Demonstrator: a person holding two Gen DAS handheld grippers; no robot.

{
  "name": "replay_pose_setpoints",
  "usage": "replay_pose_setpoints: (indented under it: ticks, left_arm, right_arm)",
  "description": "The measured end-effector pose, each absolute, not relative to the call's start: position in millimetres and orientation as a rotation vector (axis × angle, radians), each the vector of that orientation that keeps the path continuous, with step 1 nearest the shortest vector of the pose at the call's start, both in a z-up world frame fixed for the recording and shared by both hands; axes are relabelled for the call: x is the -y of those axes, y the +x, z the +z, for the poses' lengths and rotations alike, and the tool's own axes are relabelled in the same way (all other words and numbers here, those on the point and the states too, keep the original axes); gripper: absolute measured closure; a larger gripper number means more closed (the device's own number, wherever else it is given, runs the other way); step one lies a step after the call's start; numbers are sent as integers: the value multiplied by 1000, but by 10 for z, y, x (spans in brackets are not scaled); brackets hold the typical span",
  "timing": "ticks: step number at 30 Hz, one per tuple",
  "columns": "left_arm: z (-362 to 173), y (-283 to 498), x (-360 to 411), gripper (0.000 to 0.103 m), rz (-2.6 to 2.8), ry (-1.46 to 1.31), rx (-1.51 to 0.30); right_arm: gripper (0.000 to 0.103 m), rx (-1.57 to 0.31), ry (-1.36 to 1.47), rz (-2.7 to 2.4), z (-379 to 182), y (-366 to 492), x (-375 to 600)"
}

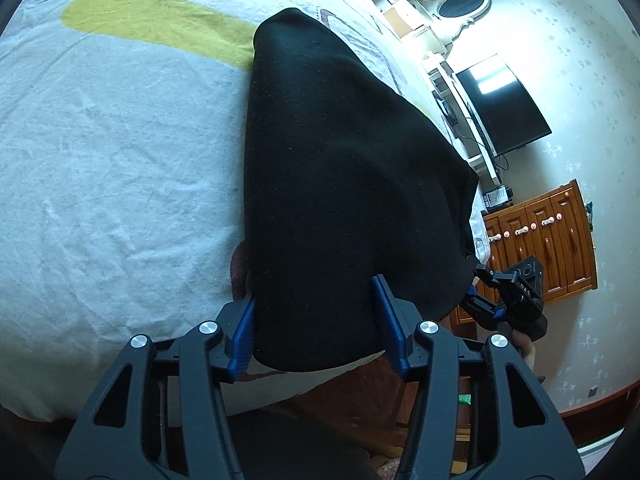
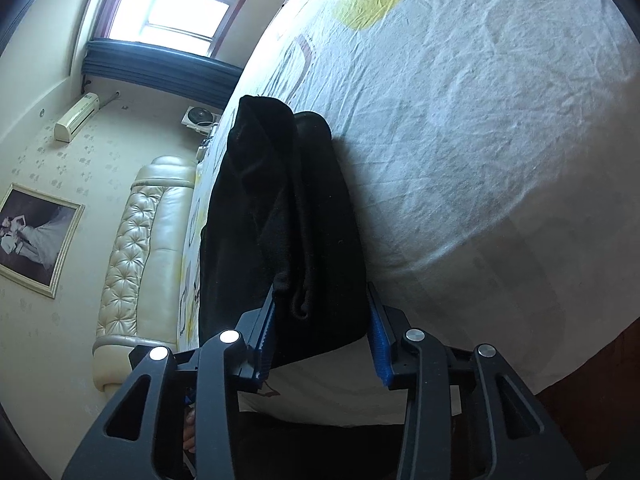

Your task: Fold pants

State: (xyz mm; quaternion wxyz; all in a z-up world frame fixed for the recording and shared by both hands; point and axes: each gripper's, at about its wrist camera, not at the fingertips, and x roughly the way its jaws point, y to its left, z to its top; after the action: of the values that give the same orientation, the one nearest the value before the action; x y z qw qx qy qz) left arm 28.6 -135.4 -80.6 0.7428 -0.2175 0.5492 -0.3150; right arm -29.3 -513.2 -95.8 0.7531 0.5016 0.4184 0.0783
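Black pants (image 1: 344, 184) on the bed (image 1: 120, 140); left tongs (image 1: 316, 328) and right tongs (image 2: 320, 336) each clamp an edge.

black pants (image 1: 340, 184), folded lengthwise, lying on the bed, near end bunched, slightly wrinkled

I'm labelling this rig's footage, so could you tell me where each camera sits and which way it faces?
Left wrist: on the left gripper, looking along the black pants toward a television; the right gripper shows.
Right wrist: on the right gripper, looking along the pants toward a window; a fingertip shows low left.
Shared: pants and bed sheet.
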Motion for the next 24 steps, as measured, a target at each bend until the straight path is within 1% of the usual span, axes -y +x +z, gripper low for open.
replay_pose_setpoints:
  ticks: [11, 16, 19, 21, 22, 24]
  left_arm:
    - [-786, 286, 1383, 52, -682, -473, -1200]
    - [-774, 280, 1369, 55, -680, -470, -1196]
    - [-780, 284, 1367, 55, -681, -472, -1198]
    - [-770, 274, 1364, 53, -686, -474, -1190]
    - [-766, 270, 1348, 51, -692, -481, -1188]
    - [-744, 275, 1293, 48, -693, -503, -1199]
  right_arm:
    - [63, -910, 1104, 173, -1014, -324, 5173]
    - [63, -912, 1103, 170, -1011, -323, 5180]
    - [63, -912, 1097, 172, -993, -313, 5166]
    - [60, -907, 1078, 166, -969, -309, 5144]
    - [55, -910, 1062, 171, -951, -299, 5120]
    - [49, -930, 1015, 178, -890, -269, 5110]
